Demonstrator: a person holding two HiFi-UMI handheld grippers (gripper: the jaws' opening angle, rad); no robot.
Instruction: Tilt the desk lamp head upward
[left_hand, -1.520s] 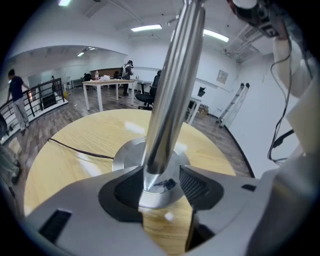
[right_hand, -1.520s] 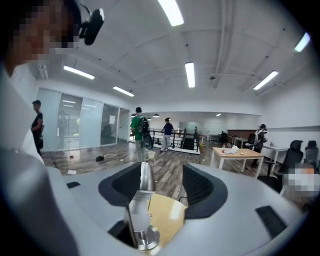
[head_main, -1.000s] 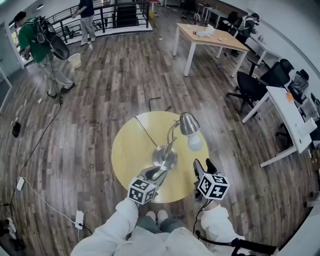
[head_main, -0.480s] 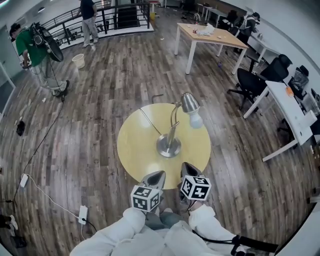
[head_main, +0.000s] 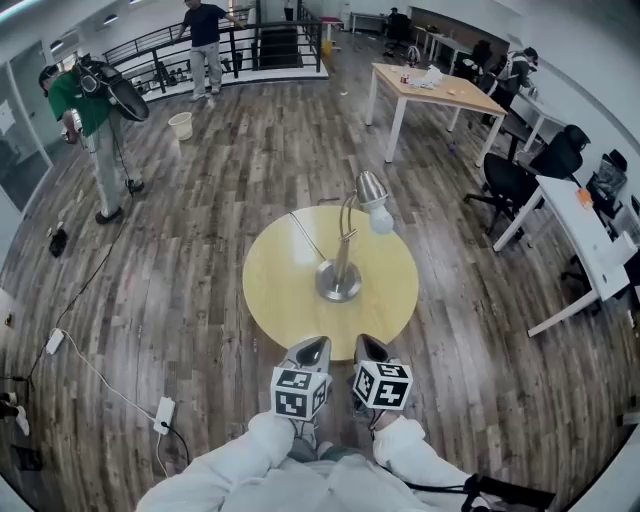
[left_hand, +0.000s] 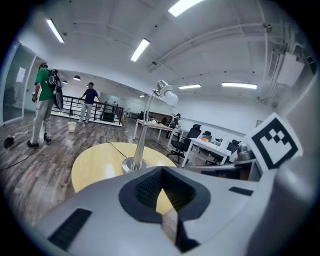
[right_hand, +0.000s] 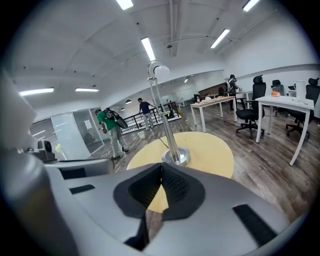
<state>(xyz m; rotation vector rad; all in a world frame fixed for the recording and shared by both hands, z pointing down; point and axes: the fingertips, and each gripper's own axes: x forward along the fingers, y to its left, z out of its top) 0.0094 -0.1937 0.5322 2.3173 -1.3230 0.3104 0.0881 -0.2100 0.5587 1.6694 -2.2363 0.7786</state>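
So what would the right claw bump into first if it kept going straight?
Probably the silver desk lamp's round metal base on the round yellow table; the shut right claw points at it, though depth is unclear.

Silver lamp (head_main: 345, 245), yellow table (head_main: 285, 300)

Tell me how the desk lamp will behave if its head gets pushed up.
The lamp probably stays put: its wide round metal base looks heavy. The tall thin stem puts the head high, so a hard shove might tip it. The bare bulb is likely fragile.
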